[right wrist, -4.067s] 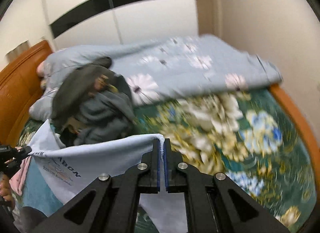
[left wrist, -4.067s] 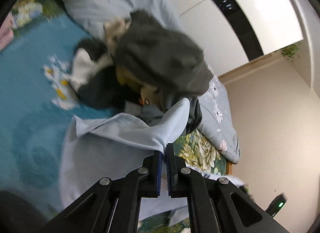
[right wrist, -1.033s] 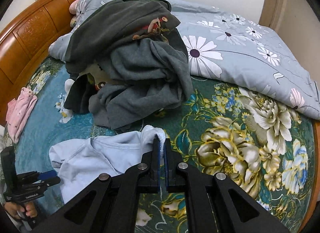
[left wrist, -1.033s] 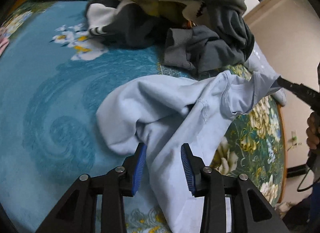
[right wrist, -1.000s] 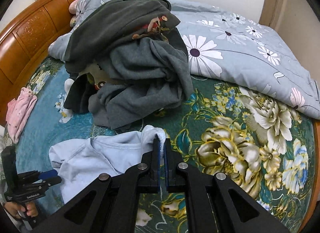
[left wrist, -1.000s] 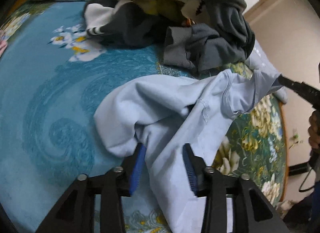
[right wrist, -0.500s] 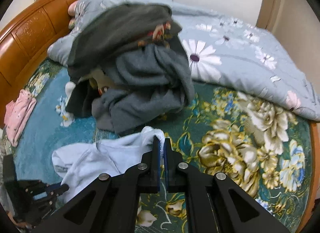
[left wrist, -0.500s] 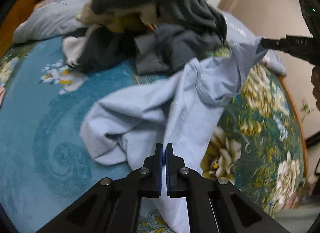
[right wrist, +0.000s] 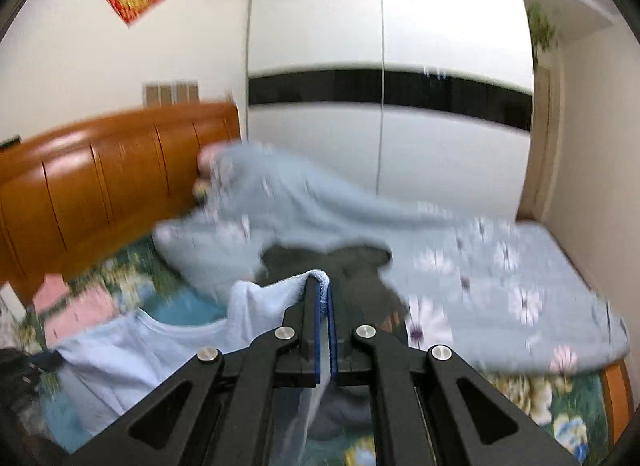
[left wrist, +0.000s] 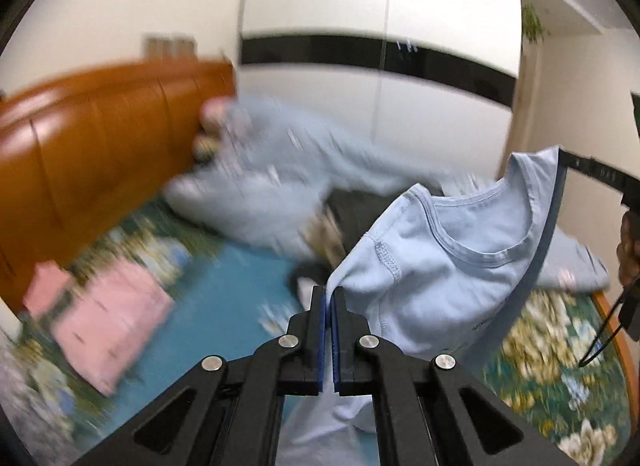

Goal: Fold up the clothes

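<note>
At lower centre of the left wrist view, your left gripper (left wrist: 330, 298) is pinched shut on the shoulder seam of the light blue T-shirt (left wrist: 432, 266); a second ago those fingers stood wide over it on the bed. Your right gripper (right wrist: 323, 294) stays clamped on the other shoulder. Shirt now hangs lifted between both, ribbed neckline open: ready to spread flat. Soft, thin jersey. Headboard (right wrist: 100, 185), upper left, glossy wood.

The pale blue T-shirt (left wrist: 448, 266) is up off the bed, stretched in the air, round ribbed neckline open and facing out. One edge is bunched at the top, the rest sags down in soft folds, small dark print near its lower part.
</note>
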### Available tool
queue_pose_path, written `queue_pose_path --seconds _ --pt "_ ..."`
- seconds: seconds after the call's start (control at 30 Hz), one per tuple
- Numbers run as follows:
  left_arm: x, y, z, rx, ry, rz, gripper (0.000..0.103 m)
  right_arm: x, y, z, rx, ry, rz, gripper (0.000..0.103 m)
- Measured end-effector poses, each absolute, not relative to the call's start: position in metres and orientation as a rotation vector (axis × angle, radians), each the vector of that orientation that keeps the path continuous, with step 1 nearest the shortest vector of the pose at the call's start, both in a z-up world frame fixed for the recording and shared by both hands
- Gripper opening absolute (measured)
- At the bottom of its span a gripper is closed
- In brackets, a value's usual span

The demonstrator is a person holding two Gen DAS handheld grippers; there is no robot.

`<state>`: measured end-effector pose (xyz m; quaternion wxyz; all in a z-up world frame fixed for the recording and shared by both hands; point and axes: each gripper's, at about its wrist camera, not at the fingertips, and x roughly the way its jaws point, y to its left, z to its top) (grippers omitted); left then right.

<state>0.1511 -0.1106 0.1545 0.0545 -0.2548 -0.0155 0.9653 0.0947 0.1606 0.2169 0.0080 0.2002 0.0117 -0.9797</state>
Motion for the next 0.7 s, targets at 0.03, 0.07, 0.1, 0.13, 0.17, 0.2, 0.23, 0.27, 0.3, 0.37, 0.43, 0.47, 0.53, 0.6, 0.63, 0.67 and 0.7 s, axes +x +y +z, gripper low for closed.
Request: queue_pose_path --seconds 0.03,0.07,0.1,0.13,0.17,0.2,0.23,0.27,0.3,0.37,0.43,0.47,0.53,0.6,0.63,0.67,0.7 --pt "0.158 -0.117 0.17 -0.728 -0.018 2.96 0.003 0.096 0.153 0.234 0.566 0.032 -3.069 0.003" --pt "0.165 -0.122 0.185 -0.681 0.01 2.987 0.003 0.097 0.148 0.247 0.525 0.028 -3.076 0.003" --pt "0.173 -0.127 0.196 -0.641 0.025 3.004 0.003 0.099 0.143 0.26 0.484 0.025 -3.082 0.003" --pt "0.182 -0.132 0.205 -0.607 0.029 3.013 0.003 0.102 0.138 0.273 0.444 0.024 -3.093 0.003" --pt "0.188 -0.135 0.211 -0.594 0.03 3.019 0.003 0.105 0.136 0.28 0.412 0.011 -3.091 0.003" --pt "0.192 -0.135 0.215 -0.595 0.035 3.024 0.003 0.108 0.135 0.287 0.381 -0.001 -3.09 0.003" --pt "0.198 -0.133 0.216 -0.585 0.045 3.019 0.003 0.114 0.135 0.291 0.352 -0.012 -3.088 0.003" --pt "0.203 -0.129 0.217 -0.573 0.056 3.011 0.003 0.118 0.136 0.291 0.35 -0.01 -3.093 0.003" --pt "0.209 -0.126 0.218 -0.561 0.067 3.003 0.003 0.12 0.139 0.289 0.36 -0.006 -3.097 0.003" --pt "0.224 -0.116 0.214 -0.546 0.066 2.965 0.003 0.126 0.147 0.28 0.41 0.018 -3.114 0.003" --pt "0.238 -0.106 0.211 -0.54 0.05 2.922 0.003 0.138 0.161 0.271 0.432 0.044 -3.156 0.003" --pt "0.244 -0.102 0.21 -0.542 0.033 2.899 0.003 0.143 0.168 0.27 0.431 0.052 -3.178 0.003" --pt "0.253 -0.097 0.217 -0.567 -0.054 2.836 0.003 0.156 0.183 0.273 0.42 0.069 -3.226 0.003" --pt "0.262 -0.093 0.224 -0.592 -0.143 2.769 0.003 0.164 0.194 0.287 0.377 0.086 -3.253 0.003" --pt "0.266 -0.094 0.227 -0.592 -0.177 2.742 0.003 0.167 0.196 0.3 0.338 0.109 -3.26 0.003" --pt "0.269 -0.095 0.231 -0.589 -0.209 2.716 0.003 0.169 0.198 0.312 0.3 0.133 -3.266 0.003" --pt "0.273 -0.096 0.235 -0.585 -0.241 2.69 0.003 0.163 0.191 0.319 0.286 0.167 -3.251 0.003"
